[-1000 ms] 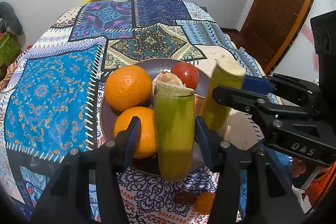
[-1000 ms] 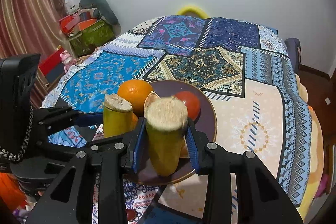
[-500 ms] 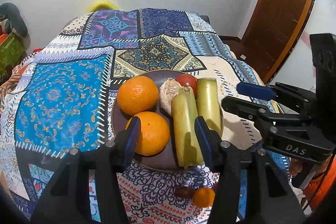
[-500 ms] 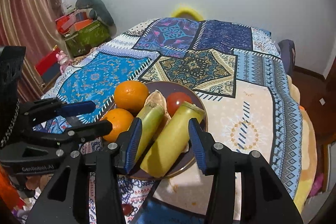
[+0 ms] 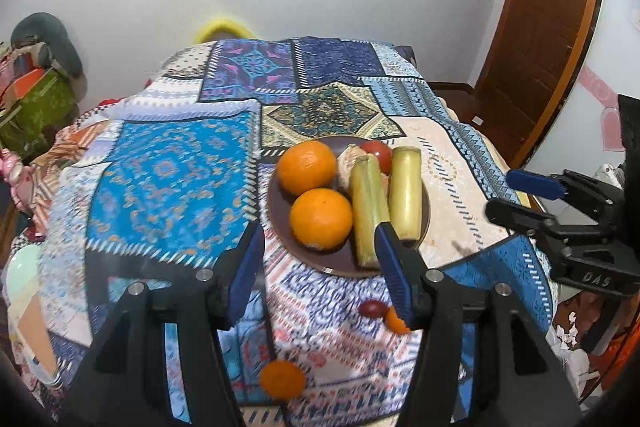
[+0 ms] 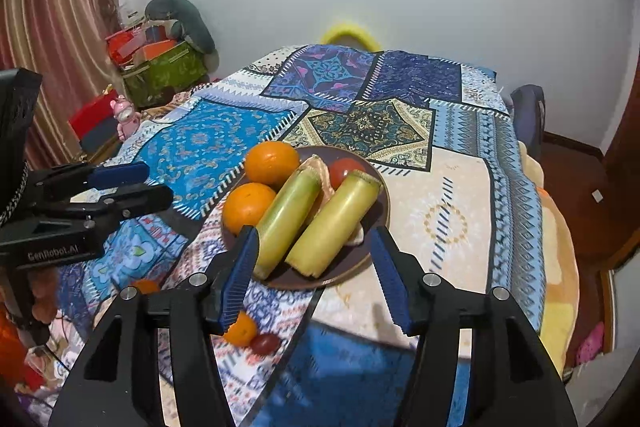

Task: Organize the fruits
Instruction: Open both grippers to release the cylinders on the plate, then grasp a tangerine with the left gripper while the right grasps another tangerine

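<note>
2 sugarcane pieces lie side by side on plate.

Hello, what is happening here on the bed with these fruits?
A person with a gripper in each hand is sorting fruit onto a brown plate on the bedspread. Two green-yellow stalks now lie on the plate beside two oranges and a tomato. The left gripper and right gripper have just been opening and hold nothing. Some small fruits lie on the bedspread, off the plate.
</note>
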Tool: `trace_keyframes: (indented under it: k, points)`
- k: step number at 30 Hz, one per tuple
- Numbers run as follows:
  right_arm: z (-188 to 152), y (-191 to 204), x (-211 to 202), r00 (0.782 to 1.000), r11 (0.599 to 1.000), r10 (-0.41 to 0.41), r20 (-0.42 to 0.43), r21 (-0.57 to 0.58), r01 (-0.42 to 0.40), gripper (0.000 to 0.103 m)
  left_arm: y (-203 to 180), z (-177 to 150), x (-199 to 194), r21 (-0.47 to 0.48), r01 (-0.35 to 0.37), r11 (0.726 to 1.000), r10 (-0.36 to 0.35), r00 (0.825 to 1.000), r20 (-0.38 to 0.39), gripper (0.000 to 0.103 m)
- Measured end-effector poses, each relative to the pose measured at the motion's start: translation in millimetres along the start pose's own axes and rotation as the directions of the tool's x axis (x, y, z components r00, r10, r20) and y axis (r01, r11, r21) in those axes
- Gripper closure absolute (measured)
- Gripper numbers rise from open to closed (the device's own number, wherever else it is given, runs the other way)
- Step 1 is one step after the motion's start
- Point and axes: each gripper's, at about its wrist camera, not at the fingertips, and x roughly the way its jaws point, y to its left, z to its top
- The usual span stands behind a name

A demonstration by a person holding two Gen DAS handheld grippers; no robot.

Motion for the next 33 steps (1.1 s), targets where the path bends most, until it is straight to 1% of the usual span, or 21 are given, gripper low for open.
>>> trace_keyframes:
  k: [1,3,4,7,11,12,17,25,26,29,30,31,33]
  points:
    - [-1.8,1.9,-4.5,1.0,1.0,-0.004,0.003,0.0,0.004,0.046,1.6,-2.8,-4.1,0.001,0.0,1.0,0.0,1.0,0.0,0.044]
    - [-5.1,5.2,-13.7,1.0,1.0,-0.01,0.013,0.004,0.01,0.042,5.4,-10.4,-13.8,0.001,-0.009,1.0,0.009,1.0,0.006,0.036]
    - [-6.9,6.9,-17.5,1.0,1.0,-0.012,0.02,0.007,0.012,0.039,6.9,-13.5,-17.4,0.001,-0.017,1.0,0.017,1.0,0.008,0.035]
    - [-11.2,11.8,-26.7,1.0,1.0,-0.01,0.028,0.008,0.01,0.038,11.9,-24.0,-24.5,0.0,-0.03,1.0,0.03,1.0,-0.003,0.034]
    - [-19.7,19.9,-33.7,1.0,1.0,-0.009,0.028,0.01,0.008,0.036,20.4,-42.6,-25.8,-0.035,-0.04,0.999,0.039,0.999,-0.038,0.02]
    - [-22.1,21.8,-33.8,1.0,1.0,-0.008,0.027,0.016,0.008,0.034,22.2,-48.6,-24.5,-0.041,-0.044,0.998,0.042,0.998,-0.051,0.02]
    - [-35.1,30.6,-29.7,1.0,1.0,0.008,-0.005,0.02,-0.008,0.034,28.2,-70.3,-14.2,-0.049,-0.052,0.997,0.046,0.993,-0.113,0.02]
    - [-48.9,44.3,-6.4,0.997,1.0,0.019,-0.074,-0.016,-0.021,0.034,29.8,-92.2,-3.0,-0.043,-0.057,0.997,0.051,0.989,-0.136,0.02]
    - [-50.1,45.9,-3.9,0.996,1.0,0.021,-0.082,-0.02,-0.023,0.034,30.3,-93.5,-1.0,-0.045,-0.053,0.998,0.047,0.989,-0.14,0.021]
    - [-54.2,49.2,7.2,0.993,0.999,0.029,-0.116,-0.033,-0.033,0.034,30.4,-98.8,6.7,-0.047,-0.035,0.998,0.027,0.987,-0.159,0.031]
    - [-55.9,50.0,11.0,0.991,0.999,0.033,-0.127,-0.035,-0.037,0.036,30.2,-100.0,8.7,-0.046,-0.03,0.998,0.022,0.986,-0.166,0.035]
    - [-57.2,51.4,14.5,0.99,0.998,0.036,-0.138,-0.038,-0.041,0.041,30.1,-101.5,11.1,-0.045,-0.026,0.999,0.018,0.985,-0.173,0.036]
    - [-59.4,53.3,22.2,0.986,0.997,0.043,-0.164,-0.049,-0.052,0.048,29.7,-104.5,16.1,-0.043,-0.015,0.999,0.007,0.982,-0.188,0.041]
